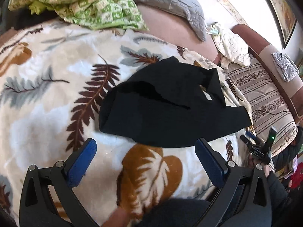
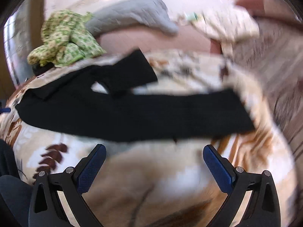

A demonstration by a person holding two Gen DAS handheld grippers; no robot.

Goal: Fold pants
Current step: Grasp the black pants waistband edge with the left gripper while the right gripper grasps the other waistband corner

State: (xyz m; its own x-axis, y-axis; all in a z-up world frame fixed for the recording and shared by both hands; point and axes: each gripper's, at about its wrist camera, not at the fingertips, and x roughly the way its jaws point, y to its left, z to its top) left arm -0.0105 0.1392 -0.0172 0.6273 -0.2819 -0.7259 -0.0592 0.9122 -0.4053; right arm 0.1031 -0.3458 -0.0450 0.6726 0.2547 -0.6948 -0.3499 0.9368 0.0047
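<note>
Black pants [image 2: 132,111] lie spread on leaf-print blanket [image 1: 47,98]. Left gripper [image 1: 145,149] and right gripper [image 2: 154,155] both near edge, fingers wide apart, holding nothing.

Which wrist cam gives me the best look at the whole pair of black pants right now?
The right wrist view: the black pants show both legs spread across the leaf-print blanket, though blurred. The left wrist view is sharper but shows only a bunched part.

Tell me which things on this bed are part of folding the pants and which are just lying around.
For the job:
black pants, spread on the leaf-print blanket
left tongs, open
right tongs, open

Just lying about:
green patterned cloth
grey quilted pillow
crumpled cream cloth
small grey cloth on the couch arm
</note>
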